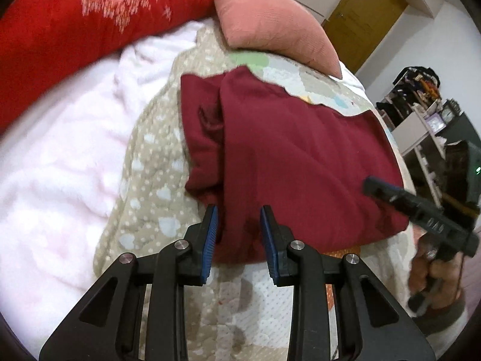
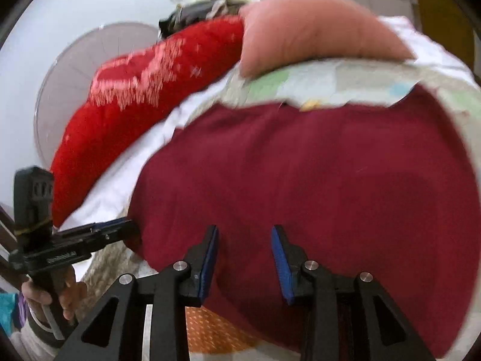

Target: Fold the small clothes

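Observation:
A maroon garment (image 1: pixel 288 162) lies partly folded on a patterned quilt (image 1: pixel 150 156) on the bed, with a doubled layer along its left side. My left gripper (image 1: pixel 239 213) is open at the garment's near edge, its blue pads either side of the cloth edge. My right gripper (image 2: pixel 244 231) is open just over the garment (image 2: pixel 315 174) at its near edge. The right gripper also shows in the left wrist view (image 1: pixel 372 186) at the garment's right side. The left gripper shows in the right wrist view (image 2: pixel 126 225) at the garment's left edge.
A red pillow (image 1: pixel 75 21) and a pink cushion (image 1: pixel 270 18) lie at the head of the bed. A white fluffy blanket (image 1: pixel 60 156) covers the left. An orange cloth (image 2: pixel 216 328) peeks from under the garment. Shelves (image 1: pixel 427 120) and a door (image 1: pixel 363 15) stand right.

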The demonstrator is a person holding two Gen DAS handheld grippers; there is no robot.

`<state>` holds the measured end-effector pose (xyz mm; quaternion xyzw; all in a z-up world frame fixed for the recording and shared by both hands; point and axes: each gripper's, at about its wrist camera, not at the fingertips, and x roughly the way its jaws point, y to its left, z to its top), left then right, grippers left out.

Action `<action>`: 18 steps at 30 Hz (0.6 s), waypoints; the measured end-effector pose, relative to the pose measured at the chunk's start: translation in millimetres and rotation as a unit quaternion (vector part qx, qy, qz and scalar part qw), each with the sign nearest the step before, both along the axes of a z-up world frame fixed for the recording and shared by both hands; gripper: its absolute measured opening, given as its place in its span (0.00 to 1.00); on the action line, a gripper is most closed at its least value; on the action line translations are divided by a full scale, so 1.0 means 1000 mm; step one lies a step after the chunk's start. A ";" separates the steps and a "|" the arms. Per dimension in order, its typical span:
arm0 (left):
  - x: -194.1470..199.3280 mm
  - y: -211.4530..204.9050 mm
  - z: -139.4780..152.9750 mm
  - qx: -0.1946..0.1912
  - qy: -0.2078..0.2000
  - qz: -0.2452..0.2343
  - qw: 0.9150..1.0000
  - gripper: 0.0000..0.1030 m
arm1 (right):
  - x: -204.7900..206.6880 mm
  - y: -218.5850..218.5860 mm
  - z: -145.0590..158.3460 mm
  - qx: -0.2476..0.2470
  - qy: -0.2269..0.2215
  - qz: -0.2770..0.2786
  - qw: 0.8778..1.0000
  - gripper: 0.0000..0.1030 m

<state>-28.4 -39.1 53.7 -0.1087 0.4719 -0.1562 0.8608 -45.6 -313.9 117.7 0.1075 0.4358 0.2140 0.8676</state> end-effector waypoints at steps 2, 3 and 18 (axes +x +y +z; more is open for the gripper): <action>0.004 -0.006 0.007 0.012 -0.014 0.002 1.000 0.31 | 0.001 -0.017 0.009 -0.015 -0.017 -0.029 0.999 0.44; 0.009 -0.009 0.008 0.014 -0.016 0.003 1.000 0.38 | 0.004 -0.027 0.012 -0.022 -0.021 -0.047 0.998 0.45; 0.084 -0.026 -0.030 0.024 0.003 0.036 0.999 0.59 | 0.102 -0.141 -0.030 -0.080 0.007 -0.232 0.970 0.30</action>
